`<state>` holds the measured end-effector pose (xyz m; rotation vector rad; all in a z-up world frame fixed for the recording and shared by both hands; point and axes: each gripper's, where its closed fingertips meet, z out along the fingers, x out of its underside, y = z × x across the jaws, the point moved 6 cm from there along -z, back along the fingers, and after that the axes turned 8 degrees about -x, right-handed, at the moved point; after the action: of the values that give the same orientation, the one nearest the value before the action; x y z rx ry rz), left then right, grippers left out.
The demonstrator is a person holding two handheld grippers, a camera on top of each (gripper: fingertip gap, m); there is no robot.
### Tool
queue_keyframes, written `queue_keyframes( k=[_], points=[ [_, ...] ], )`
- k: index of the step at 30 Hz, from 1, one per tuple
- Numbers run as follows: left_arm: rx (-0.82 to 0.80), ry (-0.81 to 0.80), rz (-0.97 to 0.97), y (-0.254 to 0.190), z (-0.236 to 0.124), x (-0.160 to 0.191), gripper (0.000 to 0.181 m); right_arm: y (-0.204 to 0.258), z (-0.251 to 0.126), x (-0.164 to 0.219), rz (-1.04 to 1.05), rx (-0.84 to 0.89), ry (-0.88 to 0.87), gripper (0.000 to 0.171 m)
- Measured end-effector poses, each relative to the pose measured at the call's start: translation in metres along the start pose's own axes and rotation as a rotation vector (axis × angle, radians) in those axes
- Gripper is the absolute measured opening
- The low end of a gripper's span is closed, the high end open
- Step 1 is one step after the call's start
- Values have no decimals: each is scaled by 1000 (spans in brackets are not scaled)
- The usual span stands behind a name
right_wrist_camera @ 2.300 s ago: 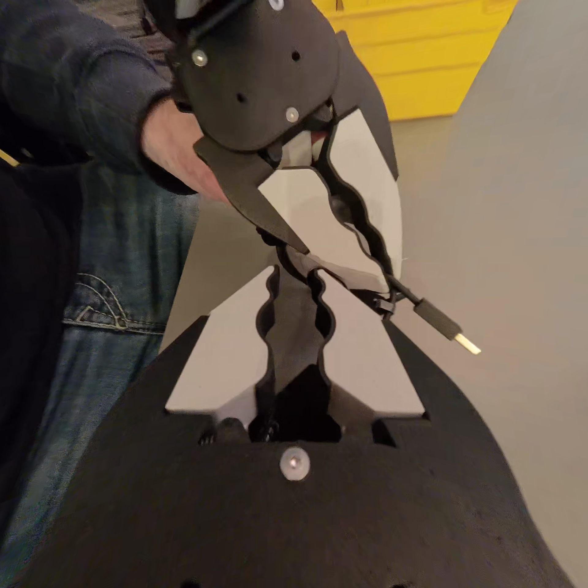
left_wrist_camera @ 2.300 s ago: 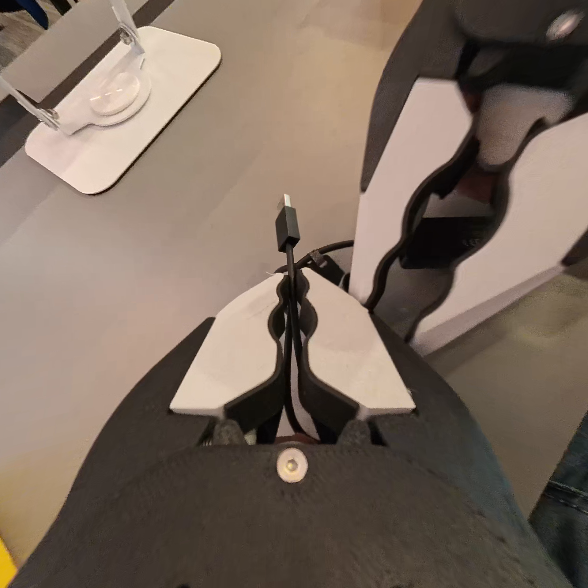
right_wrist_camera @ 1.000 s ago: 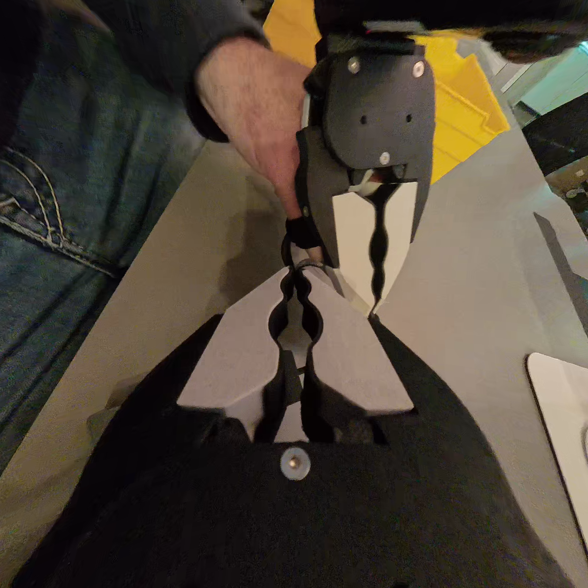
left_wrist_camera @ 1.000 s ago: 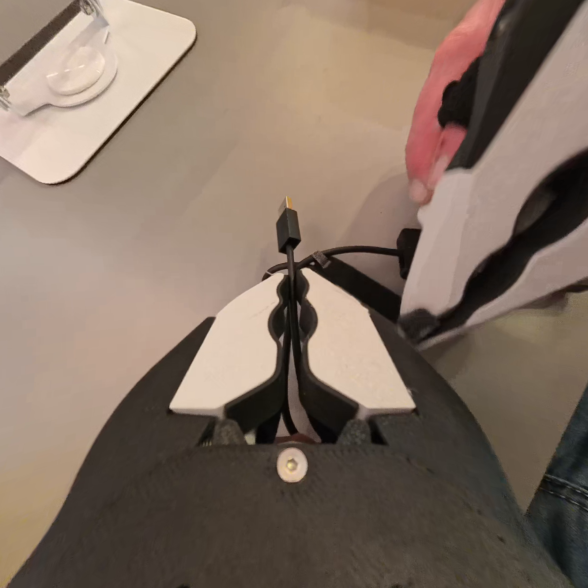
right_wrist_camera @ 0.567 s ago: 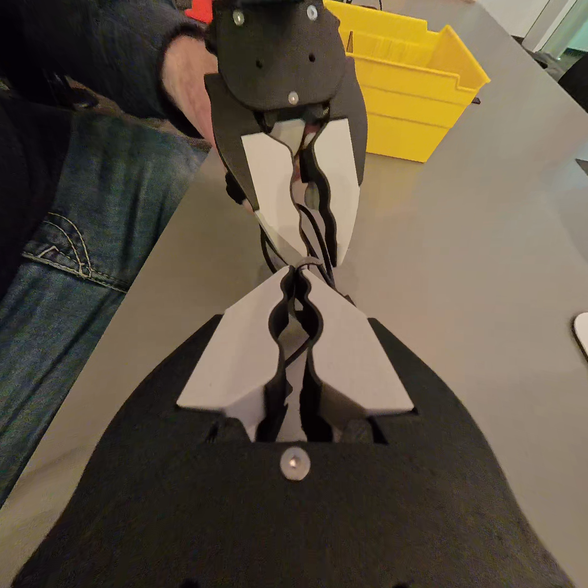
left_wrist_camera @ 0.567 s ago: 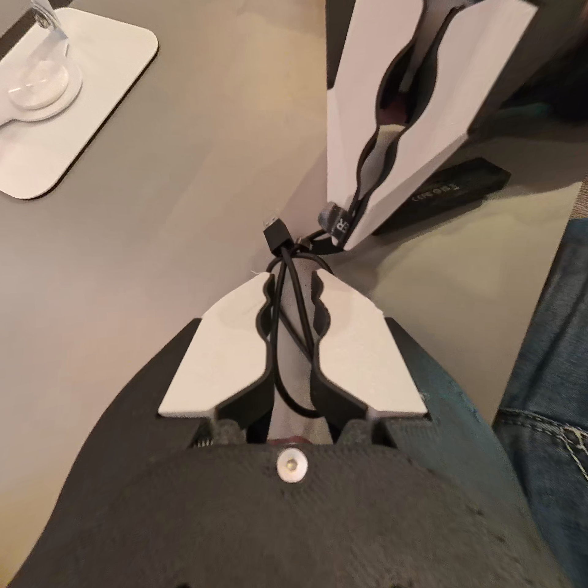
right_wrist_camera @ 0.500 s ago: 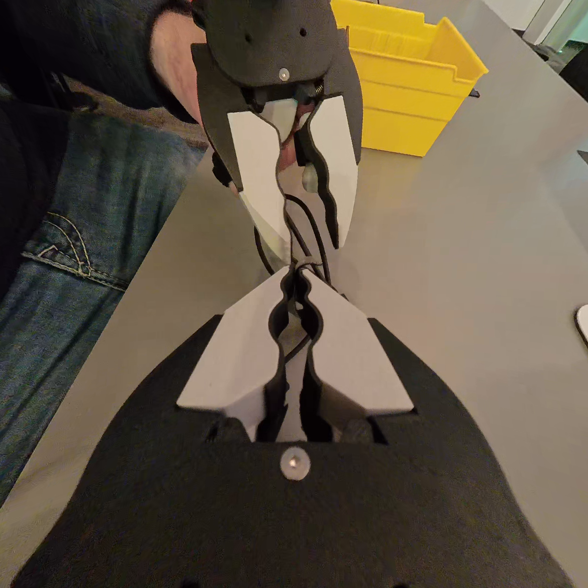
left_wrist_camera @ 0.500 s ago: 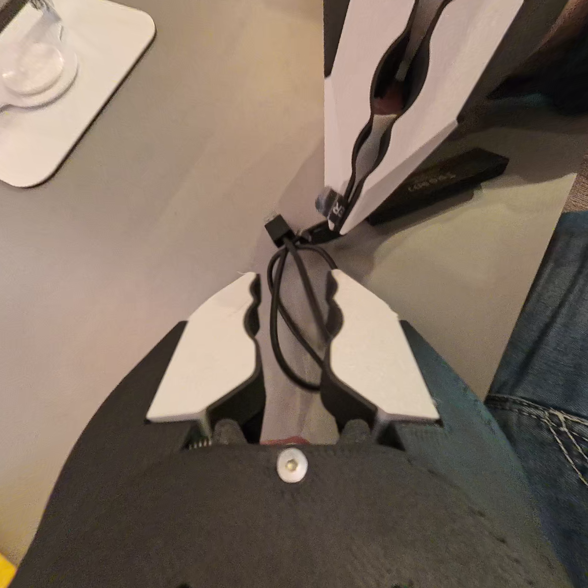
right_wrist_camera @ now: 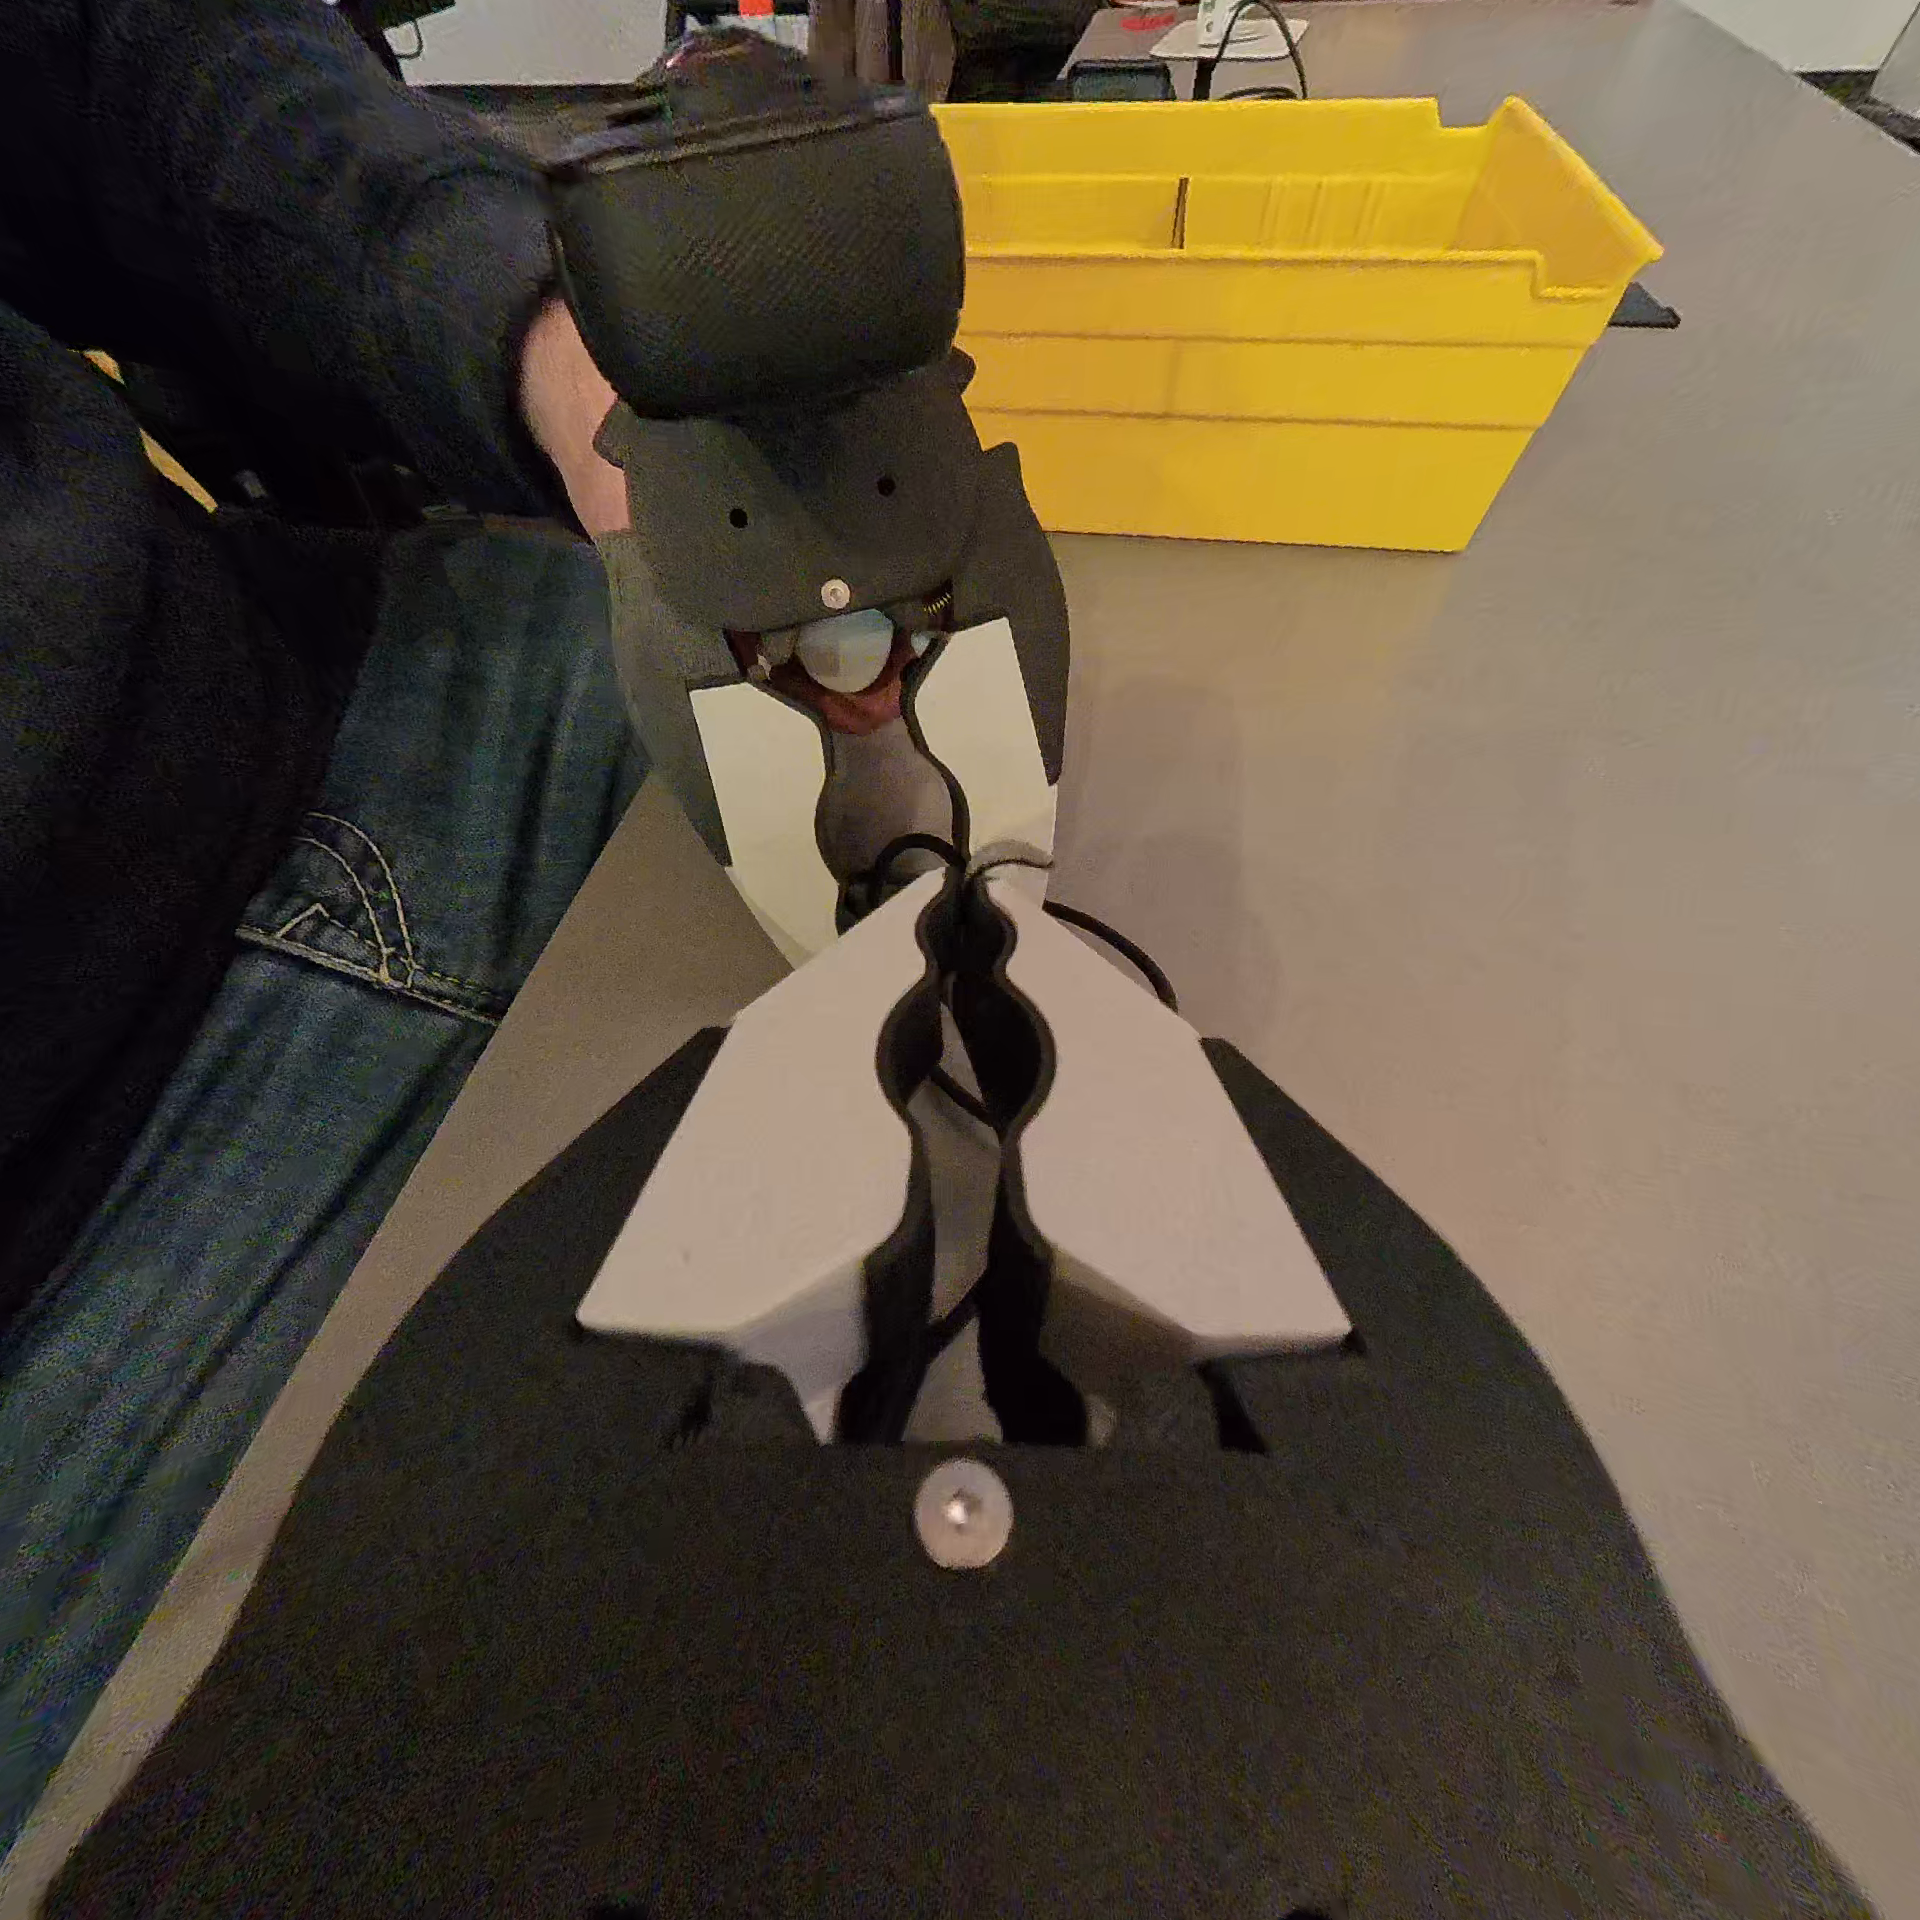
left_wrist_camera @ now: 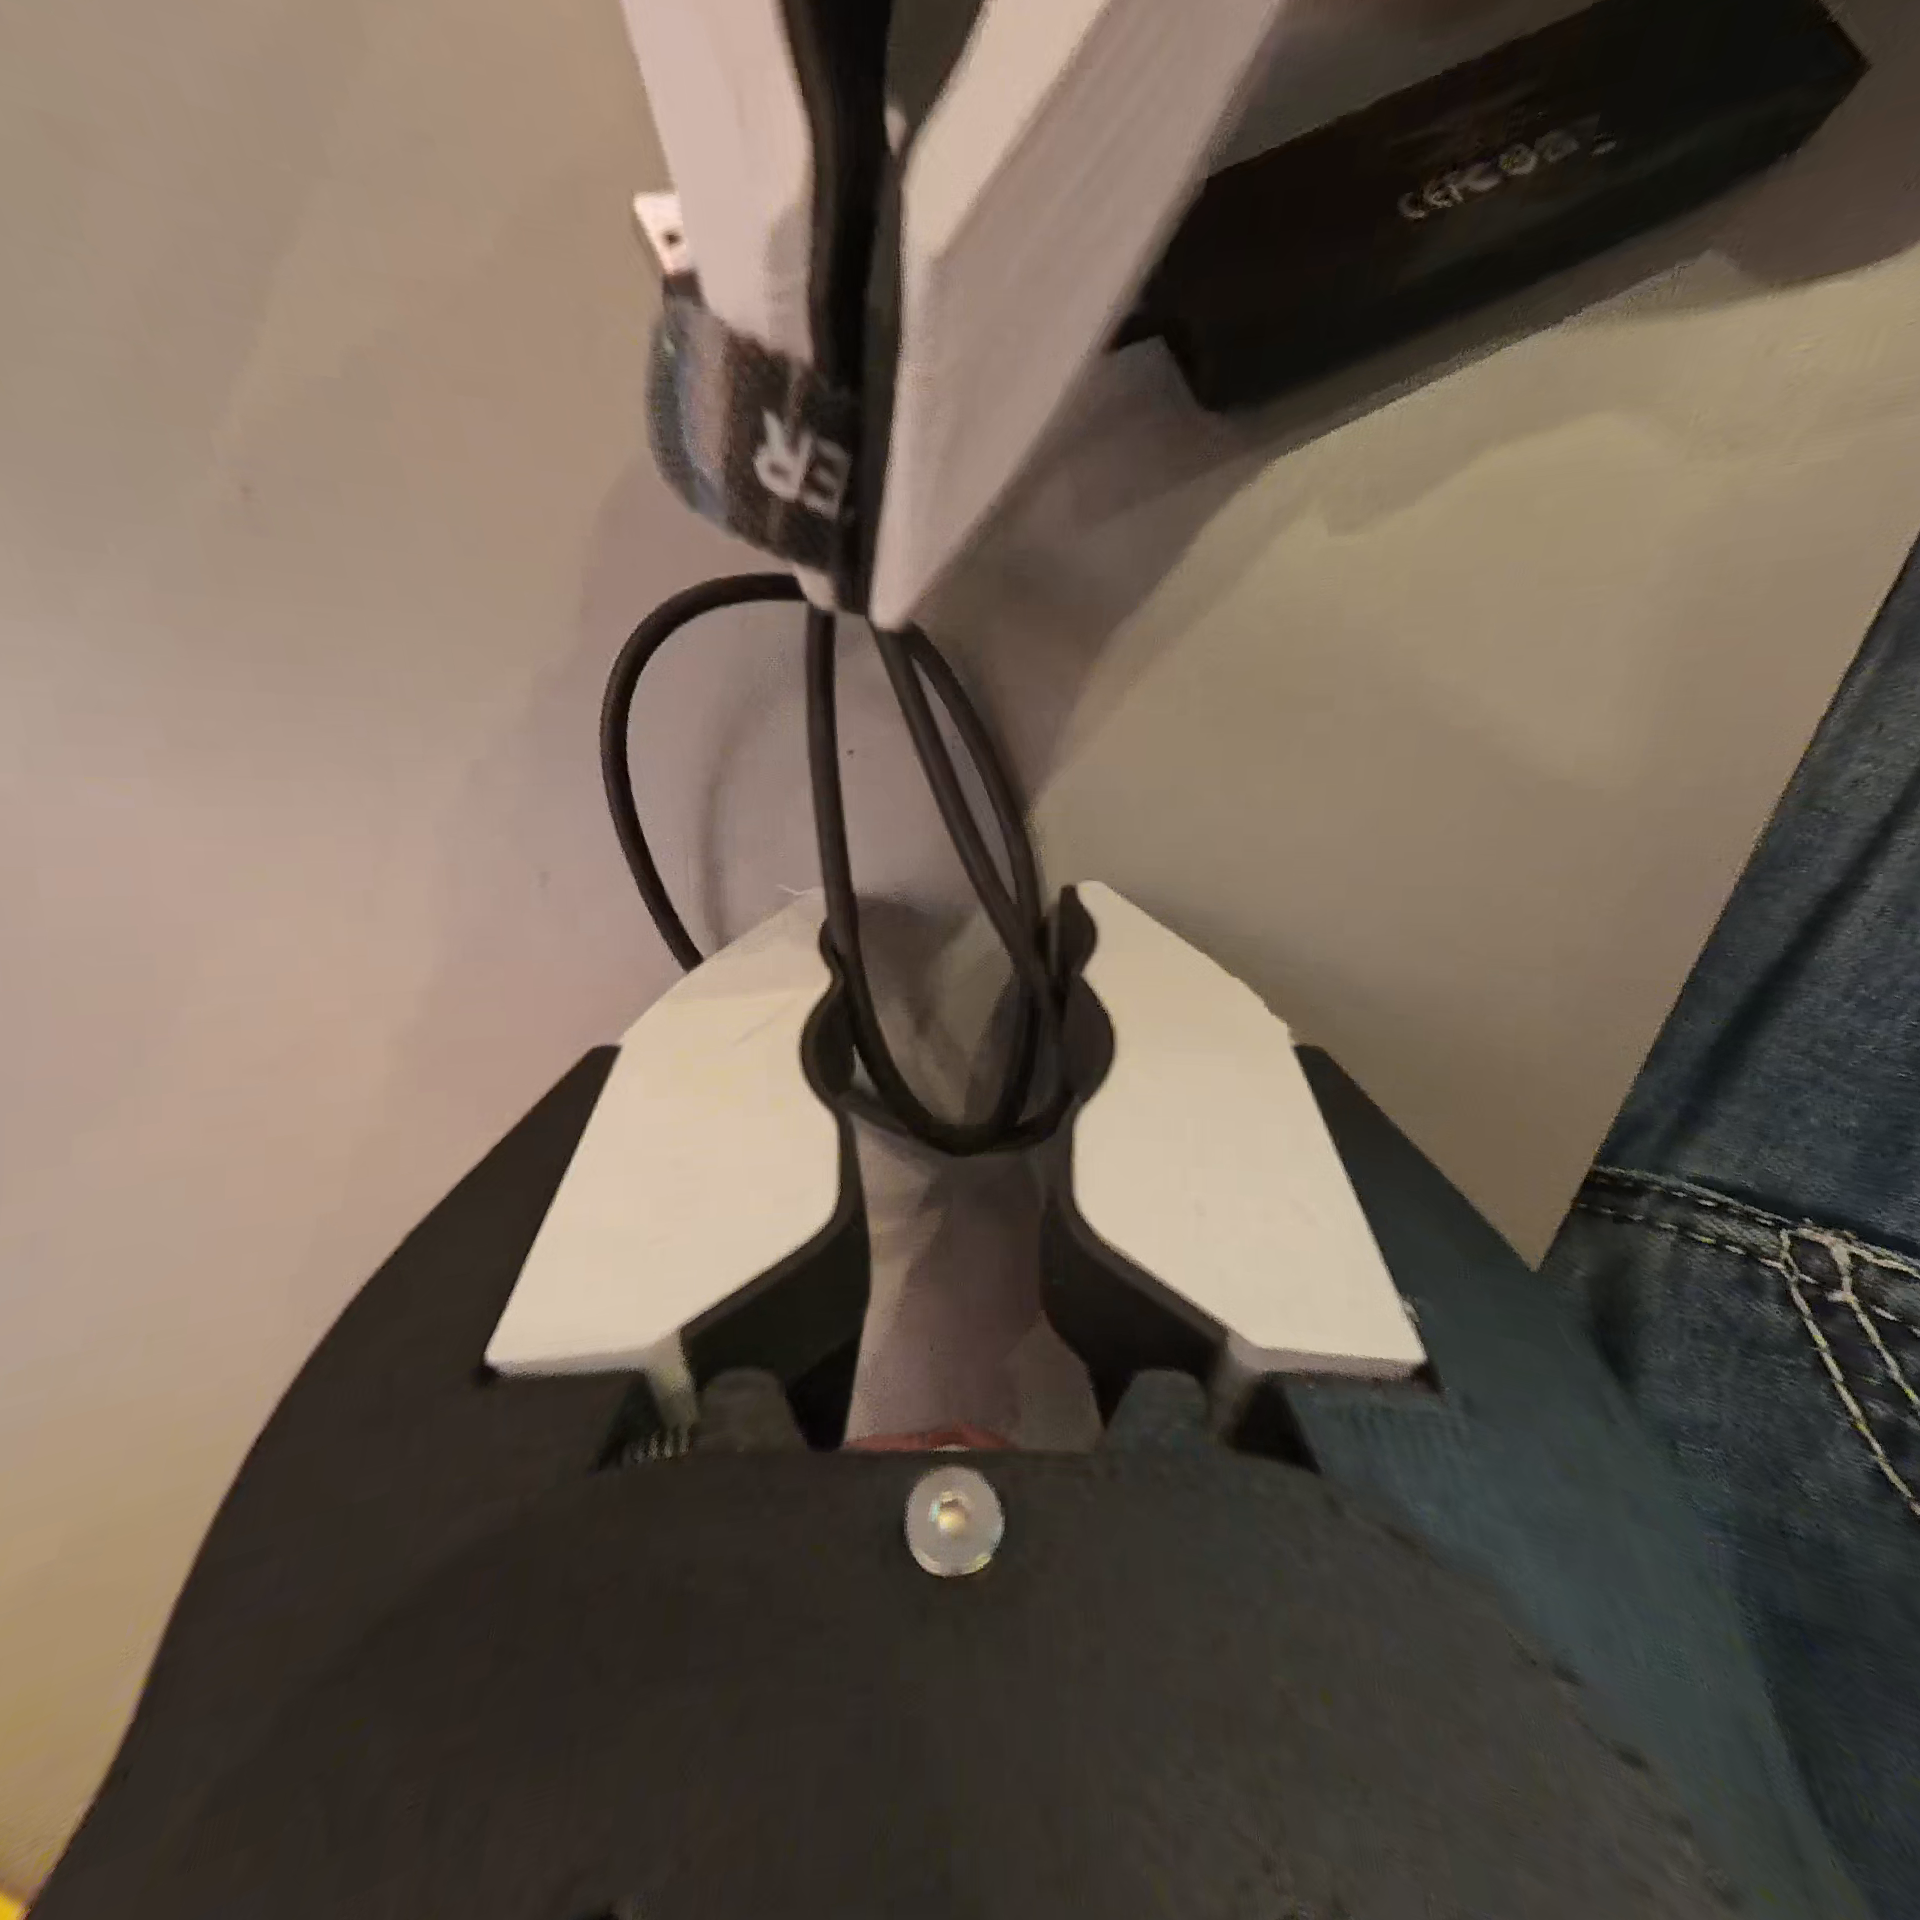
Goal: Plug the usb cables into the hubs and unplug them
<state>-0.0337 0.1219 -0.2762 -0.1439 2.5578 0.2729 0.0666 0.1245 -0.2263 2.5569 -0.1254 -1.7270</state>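
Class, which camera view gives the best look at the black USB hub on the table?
The left wrist view: the USB hub lies in plain sight at the upper right, partly behind the right hand-held gripper. The right wrist view does not show the hub at all.

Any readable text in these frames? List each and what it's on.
I won't transcribe the writing. It sits here:
Black strap around the cable: white letters, partly hidden.
Black hub: small printed marks, blurred.
Yellow bin: none visible.
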Motion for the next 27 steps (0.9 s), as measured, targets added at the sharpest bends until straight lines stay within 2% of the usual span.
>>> queue_keyframes(
  k=[5, 7, 10, 11, 14, 16, 20, 24, 27],
  points=[
    [12, -23, 7, 2, 2, -1, 21, 6, 15, -5, 7, -110, -17, 0],
    [20, -41, -10, 3, 3, -1, 19, 7, 14, -11, 27, -155, -71, 0],
    [1, -62, -11, 8, 2, -1, 23, 0, 10, -9, 47, -151, -59, 0],
    [-22, -75, -5, 11, -2, -2, 27, -2, 8, -6, 57, -146, -66, 0],
    [-117, -79, -22, 20, -9, -3, 64, -5, 4, 0, 71, -132, -70, 0],
    [-178, -39, -19, 23, -8, 0, 83, -4, 5, 2, 74, -134, -65, 0],
    [-142, 48, -58, 20, -1, 4, 95, -4, 7, 3, 75, -139, -62, 0],
    [-53, 61, -131, 21, 4, 3, 76, -2, 9, -1, 75, -167, -87, 0],
    [-54, 41, -150, 29, 4, 4, 49, 0, 11, -6, 81, -197, -115, 0]
  ],
)
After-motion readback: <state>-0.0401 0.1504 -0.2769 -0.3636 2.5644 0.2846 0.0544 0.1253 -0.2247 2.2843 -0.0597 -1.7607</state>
